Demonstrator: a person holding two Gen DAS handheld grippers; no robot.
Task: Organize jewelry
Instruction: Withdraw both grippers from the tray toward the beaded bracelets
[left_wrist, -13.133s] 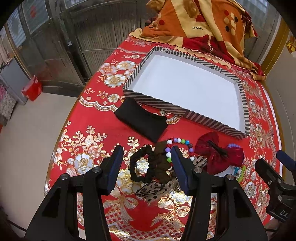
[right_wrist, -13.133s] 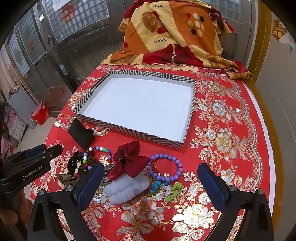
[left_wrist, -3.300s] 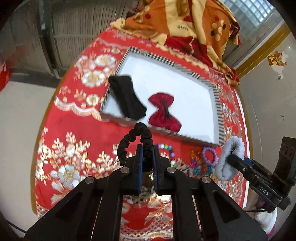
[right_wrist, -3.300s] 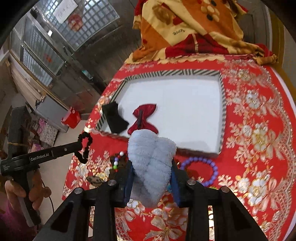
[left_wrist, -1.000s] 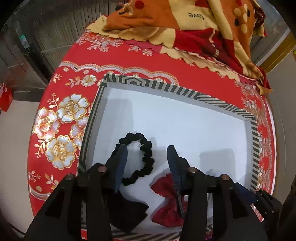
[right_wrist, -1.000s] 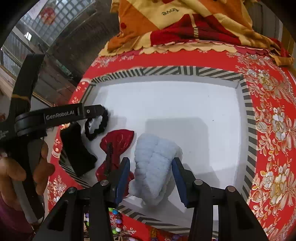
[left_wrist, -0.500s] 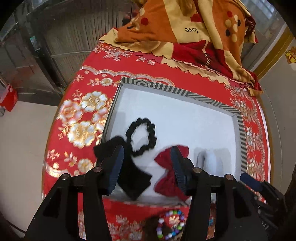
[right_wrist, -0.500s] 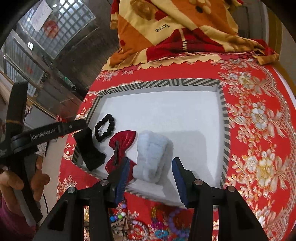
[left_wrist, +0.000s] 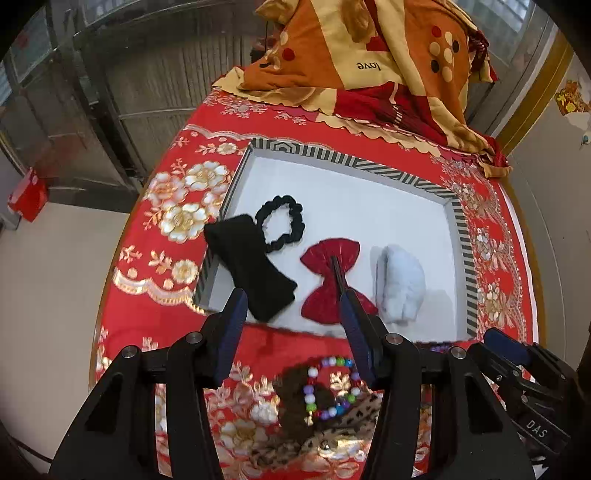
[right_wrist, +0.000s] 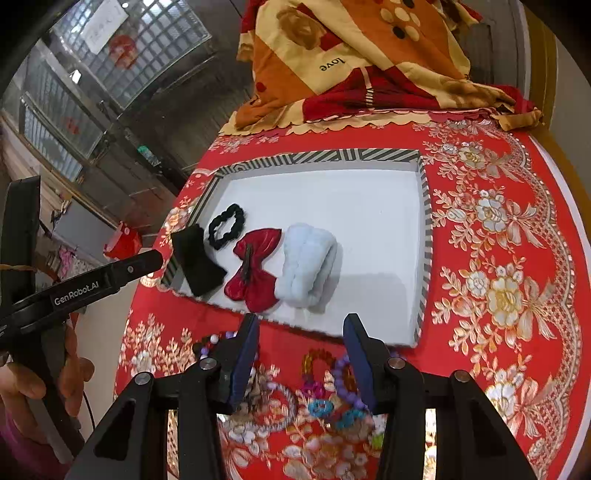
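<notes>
Both grippers hang over the red tablecloth (right_wrist: 491, 229), jaws apart and holding nothing. Ahead of the left gripper (left_wrist: 291, 325) sits the striped tray (left_wrist: 354, 162), and in it, left to right, a black band (left_wrist: 251, 266) lapping over the near left rim, a black scrunchie (left_wrist: 280, 223) just beyond it, a red bow (left_wrist: 328, 277) and a pale fluffy scrunchie (left_wrist: 400, 284). Under the left gripper's fingers lies a coloured bead bracelet (left_wrist: 328, 387) on leopard-print fabric (left_wrist: 351, 417). The right gripper (right_wrist: 301, 347) hovers short of the tray's near edge, with a purple bead bracelet (right_wrist: 341, 373) and small blue trinkets (right_wrist: 321, 408) between and below its fingers.
</notes>
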